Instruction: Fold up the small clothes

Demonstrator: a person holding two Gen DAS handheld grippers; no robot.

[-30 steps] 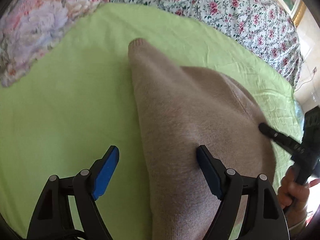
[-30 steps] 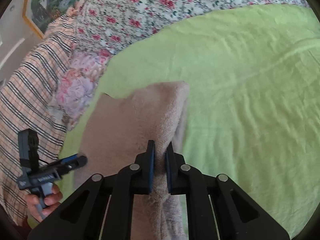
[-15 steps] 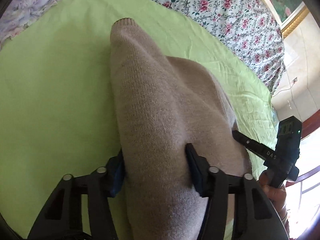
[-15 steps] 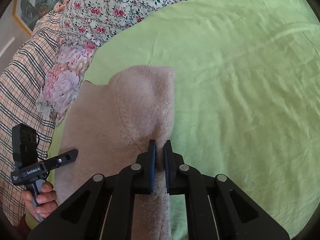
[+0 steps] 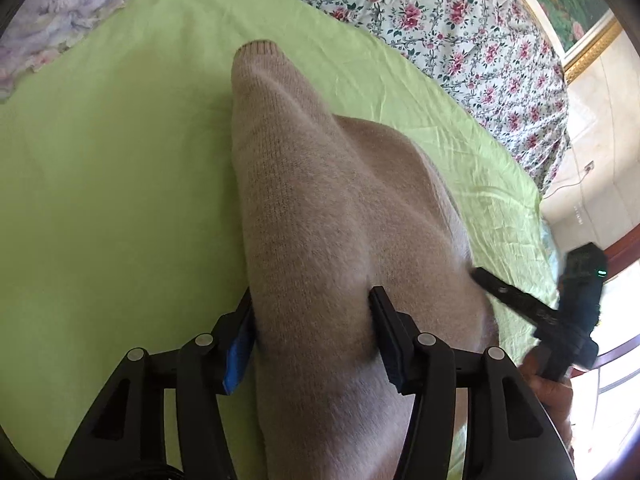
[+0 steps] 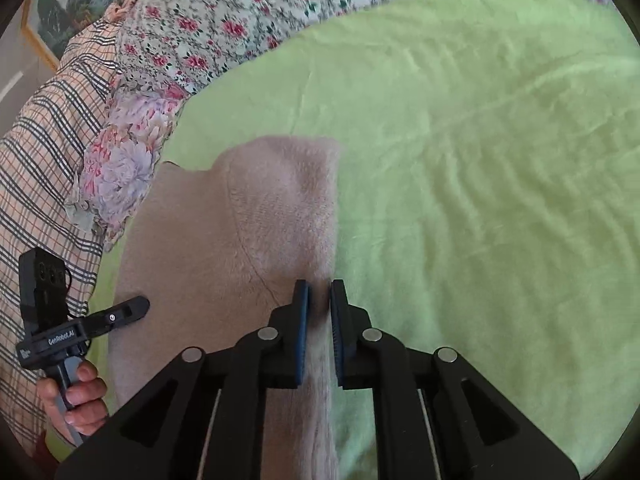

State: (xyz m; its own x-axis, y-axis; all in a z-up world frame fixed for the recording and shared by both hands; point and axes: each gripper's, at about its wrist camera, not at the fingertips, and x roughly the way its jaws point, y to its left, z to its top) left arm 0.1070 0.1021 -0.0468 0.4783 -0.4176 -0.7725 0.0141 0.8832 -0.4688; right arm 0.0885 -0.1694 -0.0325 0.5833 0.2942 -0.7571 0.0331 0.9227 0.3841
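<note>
A beige knit sweater [image 5: 320,208] lies on a light green sheet [image 5: 100,200], one sleeve reaching to the far end with its cuff [image 5: 256,46] up top. My left gripper [image 5: 312,320] has its jaws on either side of a thick fold of the sweater and grips it. In the right wrist view the sweater [image 6: 240,232] lies ahead and left. My right gripper [image 6: 319,304] is shut on the sweater's right edge. Each gripper shows in the other's view: the right one [image 5: 520,304], the left one [image 6: 92,320].
A floral bedspread [image 5: 460,32] lies beyond the green sheet [image 6: 480,160]. A flowered pillow [image 6: 124,164] and a plaid cloth [image 6: 44,140] lie at the left. A framed picture [image 5: 580,12] hangs on the wall at the back.
My left gripper closed from wide open onto the sweater fold and moved forward over it. My right gripper stayed shut on the edge and shifted a little.
</note>
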